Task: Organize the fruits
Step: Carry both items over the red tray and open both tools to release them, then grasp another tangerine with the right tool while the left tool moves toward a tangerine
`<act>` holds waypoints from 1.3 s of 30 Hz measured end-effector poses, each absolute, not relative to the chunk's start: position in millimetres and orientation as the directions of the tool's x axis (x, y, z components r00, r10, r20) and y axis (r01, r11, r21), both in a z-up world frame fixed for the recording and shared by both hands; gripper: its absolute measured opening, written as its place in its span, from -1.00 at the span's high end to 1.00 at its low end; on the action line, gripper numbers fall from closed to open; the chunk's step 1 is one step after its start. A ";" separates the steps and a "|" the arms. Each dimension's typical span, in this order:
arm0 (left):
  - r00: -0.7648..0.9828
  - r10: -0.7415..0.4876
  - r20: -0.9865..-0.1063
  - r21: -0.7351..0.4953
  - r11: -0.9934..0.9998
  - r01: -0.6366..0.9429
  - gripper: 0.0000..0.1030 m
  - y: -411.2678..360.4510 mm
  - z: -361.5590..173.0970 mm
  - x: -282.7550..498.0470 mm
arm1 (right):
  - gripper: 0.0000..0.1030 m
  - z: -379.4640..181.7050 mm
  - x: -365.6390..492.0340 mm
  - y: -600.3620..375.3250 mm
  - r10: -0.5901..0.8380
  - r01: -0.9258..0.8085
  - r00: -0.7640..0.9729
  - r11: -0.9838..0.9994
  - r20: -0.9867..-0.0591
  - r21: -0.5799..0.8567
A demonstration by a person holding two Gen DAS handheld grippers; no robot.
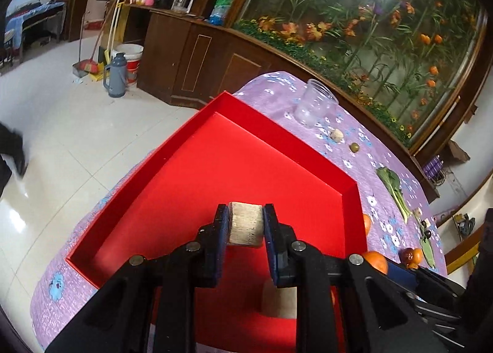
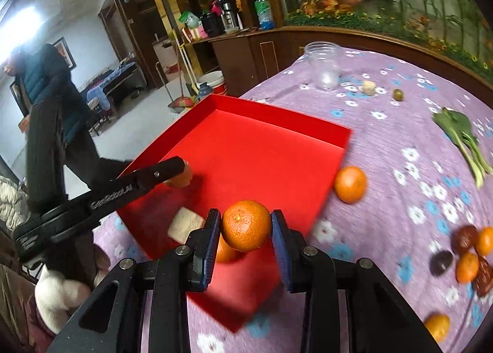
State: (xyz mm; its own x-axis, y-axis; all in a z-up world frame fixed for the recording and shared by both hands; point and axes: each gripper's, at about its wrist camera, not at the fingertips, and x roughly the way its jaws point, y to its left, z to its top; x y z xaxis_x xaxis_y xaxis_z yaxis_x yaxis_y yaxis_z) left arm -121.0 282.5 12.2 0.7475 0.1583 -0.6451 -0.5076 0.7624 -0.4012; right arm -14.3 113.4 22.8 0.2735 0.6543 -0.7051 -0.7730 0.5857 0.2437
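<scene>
The right tool [image 2: 246, 226] is clamped across the mandarin orange [image 2: 246, 225], round, firm, slightly yielding; the left tool [image 1: 246, 223] pinches a light, rigid pale block [image 1: 246, 223].

This is a lived-in home. A floral purple tablecloth [image 2: 385, 143] covers the near table, with a broom [image 1: 92, 64], thermos [image 1: 115, 75] and bed [image 1: 34, 18] far left.

Black tool [image 2: 246, 226], blue pads [image 2: 279, 239], silver rivets.
</scene>
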 end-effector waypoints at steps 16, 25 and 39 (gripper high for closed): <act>0.757 0.176 -0.629 -0.405 0.757 -0.512 0.01 279.5 20.1 -124.5 | 0.18 8.8 5.4 139.5 0.628 -0.753 0.272 0.610 -0.729 0.244; 0.771 0.188 -0.608 -0.417 0.751 -0.512 -0.16 264.9 41.5 -134.9 | 0.04 40.2 12.3 90.5 0.664 -0.711 0.342 0.645 -0.665 0.278; 0.772 0.109 -0.626 -0.299 0.881 -0.367 -0.26 169.8 61.0 -99.3 | -0.10 26.5 36.4 -89.1 0.577 -0.467 0.489 0.806 -0.654 0.363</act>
State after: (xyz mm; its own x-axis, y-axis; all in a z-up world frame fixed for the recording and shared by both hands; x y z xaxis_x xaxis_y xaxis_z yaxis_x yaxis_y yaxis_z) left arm -99.3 169.8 61.0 0.7723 0.1085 -0.6259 -0.3665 0.8809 -0.2995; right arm 36.4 -89.1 26.5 0.4887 0.5773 -0.6541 -0.4669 0.8064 0.3630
